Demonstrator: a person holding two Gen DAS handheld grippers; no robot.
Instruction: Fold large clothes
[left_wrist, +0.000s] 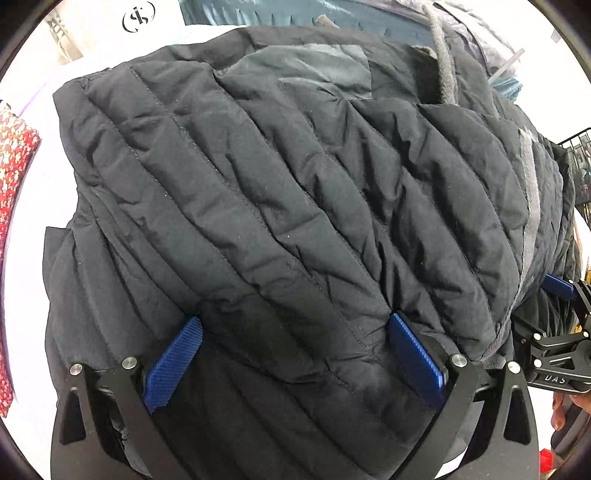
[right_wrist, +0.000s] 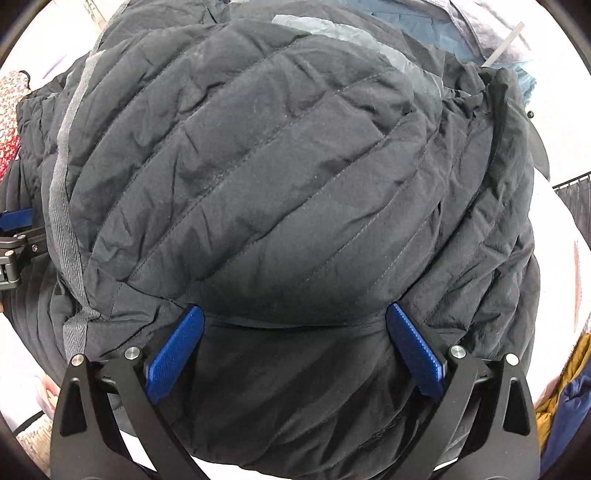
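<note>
A black quilted puffer jacket (left_wrist: 288, 192) lies bunched on a white table and fills both views; it also shows in the right wrist view (right_wrist: 280, 177). A grey ribbed trim (left_wrist: 532, 206) runs along its edge. My left gripper (left_wrist: 295, 325) is open, its blue pads (left_wrist: 173, 363) spread wide with the jacket's near fold bulging between them. My right gripper (right_wrist: 295, 314) is open the same way, its blue pads (right_wrist: 415, 350) on either side of a padded fold. The right gripper also shows at the right edge of the left wrist view (left_wrist: 557, 288).
A red patterned cloth (left_wrist: 11, 177) lies at the left. Blue-grey garments (left_wrist: 332, 18) are piled behind the jacket. A black wire basket (left_wrist: 580, 162) stands at the right. A yellow and navy garment (right_wrist: 561, 398) lies at the lower right. White table (left_wrist: 26, 295) shows at the left.
</note>
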